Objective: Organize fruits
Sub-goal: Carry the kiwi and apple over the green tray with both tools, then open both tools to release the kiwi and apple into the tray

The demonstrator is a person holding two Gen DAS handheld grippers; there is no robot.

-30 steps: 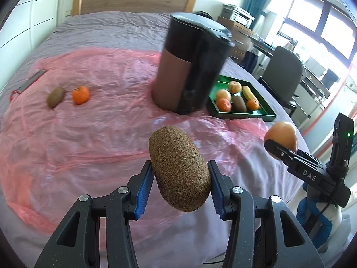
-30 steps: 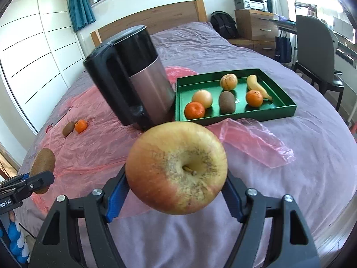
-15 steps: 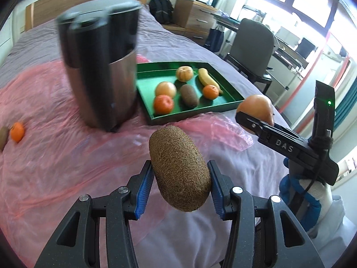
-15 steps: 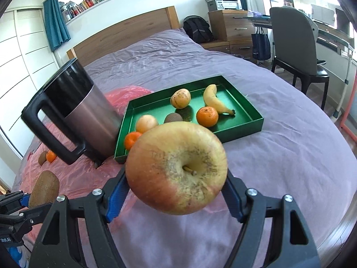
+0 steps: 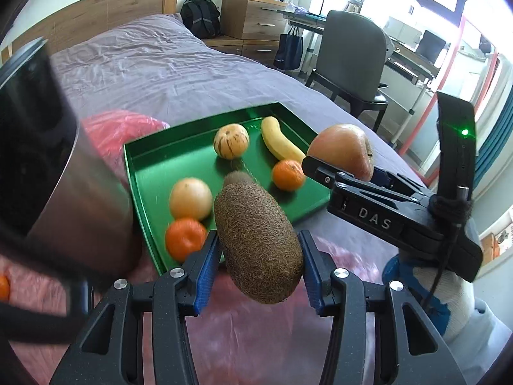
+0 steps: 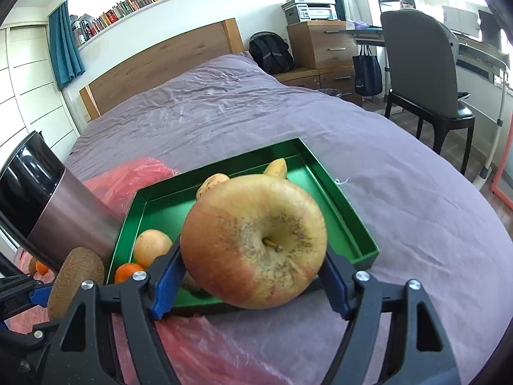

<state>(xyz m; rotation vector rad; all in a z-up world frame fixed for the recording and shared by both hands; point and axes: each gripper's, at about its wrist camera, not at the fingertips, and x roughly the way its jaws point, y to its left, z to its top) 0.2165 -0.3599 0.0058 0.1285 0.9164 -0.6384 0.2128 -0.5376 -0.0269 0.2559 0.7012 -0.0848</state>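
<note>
My left gripper is shut on a brown kiwi, held above the near edge of the green tray. My right gripper is shut on a yellow-red apple, held over the tray's near right part. The apple also shows in the left wrist view, and the kiwi in the right wrist view. In the tray lie a banana, a striped round fruit, two tangerines, a pale round fruit and another kiwi.
A tall steel and black kettle stands close to the tray's left side on a pink plastic sheet. A tangerine lies far left on the sheet. The bed has purple bedding; a chair stands to the right.
Both grippers have moved closer to the green tray with their fruits still held; the tray now fills the middle of both views and the kettle has slid to the left edge.
</note>
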